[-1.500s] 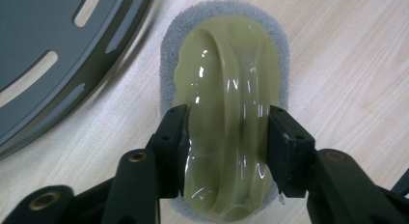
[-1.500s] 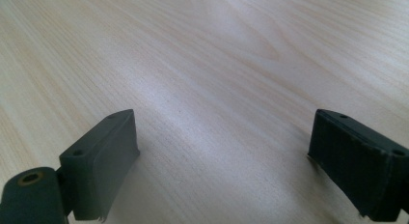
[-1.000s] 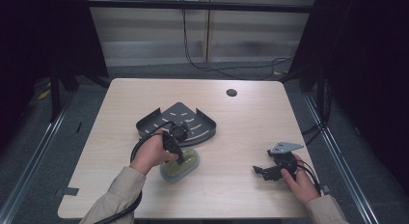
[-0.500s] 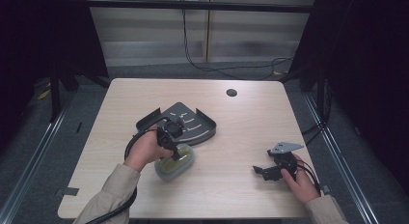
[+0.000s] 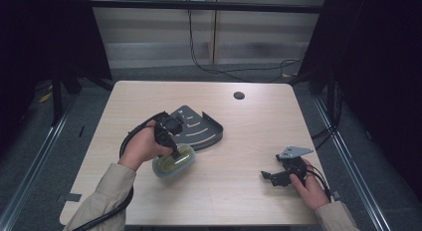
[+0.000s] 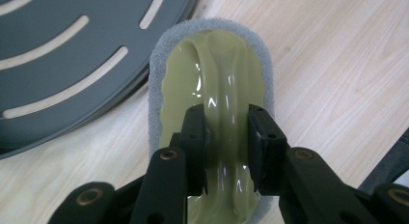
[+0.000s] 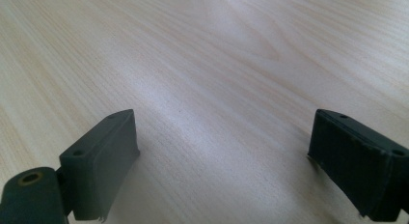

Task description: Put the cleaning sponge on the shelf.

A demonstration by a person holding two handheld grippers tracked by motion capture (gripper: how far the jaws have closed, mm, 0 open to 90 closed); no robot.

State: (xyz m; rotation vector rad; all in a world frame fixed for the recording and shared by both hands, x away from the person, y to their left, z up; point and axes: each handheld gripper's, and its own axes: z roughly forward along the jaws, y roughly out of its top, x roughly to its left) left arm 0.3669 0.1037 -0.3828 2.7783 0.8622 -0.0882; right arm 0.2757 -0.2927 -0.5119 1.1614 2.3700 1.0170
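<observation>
A scrubbing pad (image 5: 173, 162) with a pale yellow-green plastic handle and a grey sponge rim hangs tilted just above the table. My left gripper (image 5: 175, 152) is shut on it. In the left gripper view my left gripper (image 6: 226, 137) has its jaws pressed on both sides of the scrubbing pad's (image 6: 212, 64) raised handle ridge. A dark grey slotted corner tray (image 5: 199, 129) lies right behind it, and that tray (image 6: 58, 64) shows at the upper left of the left gripper view. My right gripper (image 5: 268, 177) rests low at the table's front right. In its own view my right gripper (image 7: 226, 156) stands open over bare wood.
The light wooden table (image 5: 259, 136) has a round cable hole (image 5: 239, 95) near its back edge. Dark floor and metal rails surround the table. Cables trail from both grippers toward the person.
My left gripper has lifted the scrubbing pad off the table and carried it a little left, toward the tray's front edge. The right gripper has kept still.
</observation>
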